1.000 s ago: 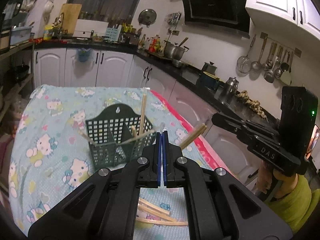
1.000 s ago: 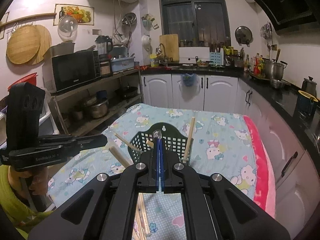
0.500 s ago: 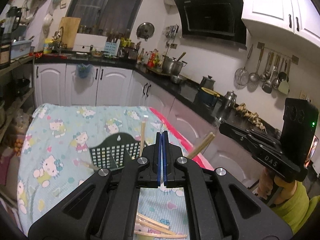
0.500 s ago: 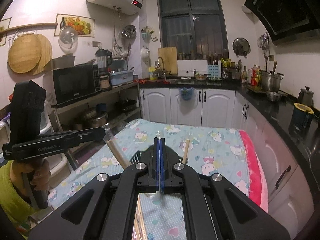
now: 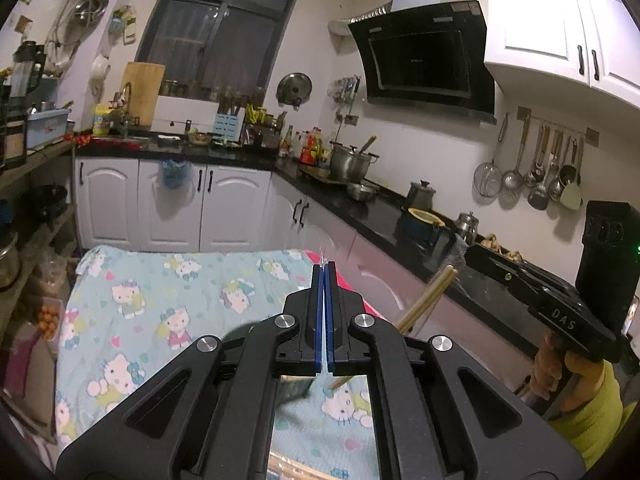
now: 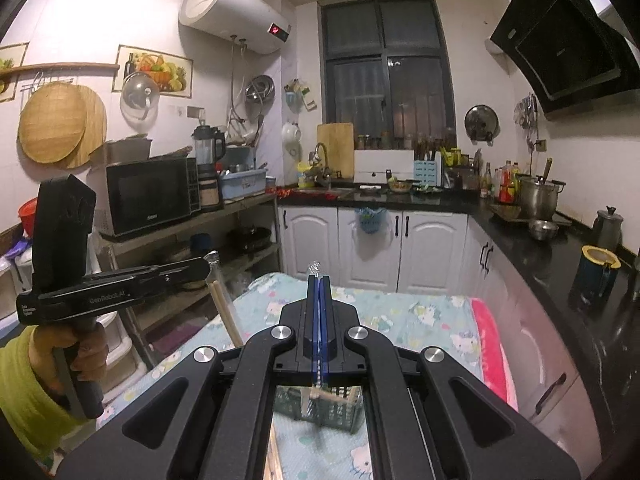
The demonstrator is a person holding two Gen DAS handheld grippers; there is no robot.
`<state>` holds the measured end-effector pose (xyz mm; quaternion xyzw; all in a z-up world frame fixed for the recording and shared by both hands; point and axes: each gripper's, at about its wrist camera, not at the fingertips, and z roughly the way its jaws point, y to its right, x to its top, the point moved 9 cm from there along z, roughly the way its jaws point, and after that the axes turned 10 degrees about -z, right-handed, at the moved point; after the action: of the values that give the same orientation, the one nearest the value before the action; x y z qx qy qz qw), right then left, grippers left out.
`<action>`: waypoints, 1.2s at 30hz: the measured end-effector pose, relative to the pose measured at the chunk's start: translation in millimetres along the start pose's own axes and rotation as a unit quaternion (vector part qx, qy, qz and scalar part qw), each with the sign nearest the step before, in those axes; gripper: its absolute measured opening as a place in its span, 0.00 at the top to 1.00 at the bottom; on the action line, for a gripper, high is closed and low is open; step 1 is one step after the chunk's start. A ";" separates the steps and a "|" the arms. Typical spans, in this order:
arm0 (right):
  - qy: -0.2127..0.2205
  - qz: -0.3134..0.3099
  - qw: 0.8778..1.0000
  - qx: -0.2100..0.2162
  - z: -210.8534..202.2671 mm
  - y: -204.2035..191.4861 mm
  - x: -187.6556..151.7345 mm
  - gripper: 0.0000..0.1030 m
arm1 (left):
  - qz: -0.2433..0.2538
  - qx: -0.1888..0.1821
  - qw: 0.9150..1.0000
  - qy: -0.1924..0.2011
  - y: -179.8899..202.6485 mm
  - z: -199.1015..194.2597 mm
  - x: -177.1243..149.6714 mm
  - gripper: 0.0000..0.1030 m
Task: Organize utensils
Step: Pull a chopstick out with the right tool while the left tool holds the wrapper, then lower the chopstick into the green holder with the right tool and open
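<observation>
Tabletop (image 5: 120, 320) w/ cartoon-cat cloth is seen below both tools. Green basket (image 6: 320, 404) sits under right tool (image 6: 318, 280), chopstick inside. Left tool (image 5: 324, 268) & right tool: each clamped on chopsticks (image 5: 428, 300), pads pressed together.

Tablecloth (image 5: 132, 300): pale aqua, printed with white cartoon cats and small hearts; pink-red edge (image 6: 490, 344) on its side toward the black counter (image 6: 532, 248); left gripper (image 5: 324, 276): black frame, blue pads (image 5: 317, 312), silver bolts; right gripper (image 6: 319, 284): same black and blue; chopsticks (image 5: 430, 300): light tan wood, right of the left gripper; basket (image 6: 320, 406): dark green mesh, on the tablecloth; cabinets (image 6: 372, 248) beyond the tablecloth: white, black handles; sleeve (image 6: 24, 392): yellow-green.
</observation>
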<state>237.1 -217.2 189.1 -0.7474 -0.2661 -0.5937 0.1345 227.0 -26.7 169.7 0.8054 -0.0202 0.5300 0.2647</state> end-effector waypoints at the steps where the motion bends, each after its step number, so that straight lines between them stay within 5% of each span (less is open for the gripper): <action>1: 0.001 0.002 1.000 -0.001 1.5 2.1 4.4 0.99 | 0.001 0.001 1.000 0.003 0.1 0.8 5.0 1.00; 16: 0.016 -0.015 0.999 -0.036 31.0 18.8 56.9 0.99 | 0.008 0.007 1.000 0.027 3.5 34.9 51.4 1.00; 36: -0.066 -0.004 0.998 -0.021 119.5 19.5 -16.0 0.99 | -0.023 0.021 0.999 -0.026 -46.3 93.6 1.6 1.00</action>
<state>343.0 -175.3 145.0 -0.7864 -0.2644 -0.5495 0.0983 321.0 -28.5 124.5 0.8247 0.0028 0.5025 0.2595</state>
